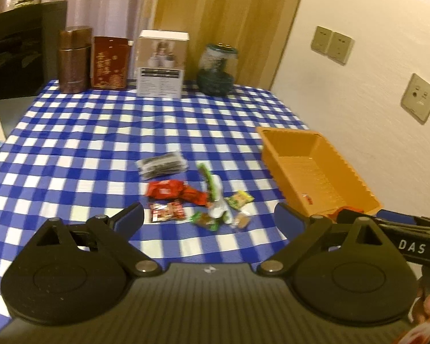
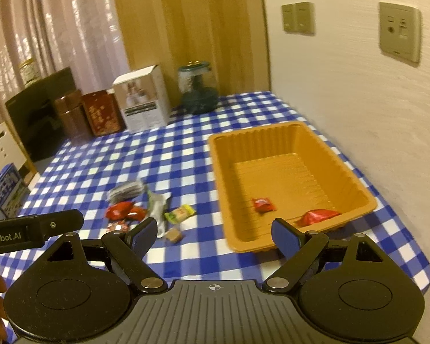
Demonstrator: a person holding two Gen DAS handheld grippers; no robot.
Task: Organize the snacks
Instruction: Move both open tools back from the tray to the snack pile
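Item: snack sorting, worktop (image 1: 71, 132) under a blue-and-white check cloth.

Tray (image 2: 358, 189): orange plastic, ribbed floor, at the right side near the wall. Holds two red packets (image 2: 262, 204), both toward its near end; the rest of the floor is bare.

Loose snacks, left of the tray and apart from it, in one tight cluster: dark packet (image 1: 162, 164) farthest back; red packet (image 1: 164, 189); small red-and-white packet (image 1: 166, 212); long green-and-white wrapper (image 1: 215, 192); yellow-green packet (image 1: 239, 199); green-ended sweet (image 1: 206, 220); small brown sweet (image 1: 242, 220). Several overlap or touch.

Left gripper (image 1: 209, 218): jaws spread wide, nothing between them, hanging above the near edge of the cluster.

Right gripper (image 2: 207, 235): jaws spread, empty, between the cluster and the tray's near left corner.

Back row, not part of the task: two tins, white box, glass jar.

Step in hand, as judged: fetch the next snack. Handling note: take an outlying piece first, such as the brown sweet or the yellow-green packet, so neighbours are not dragged along. Bring the jaws down astride one item only, close across its narrow side, lift clear, and release over the bare part of the tray.
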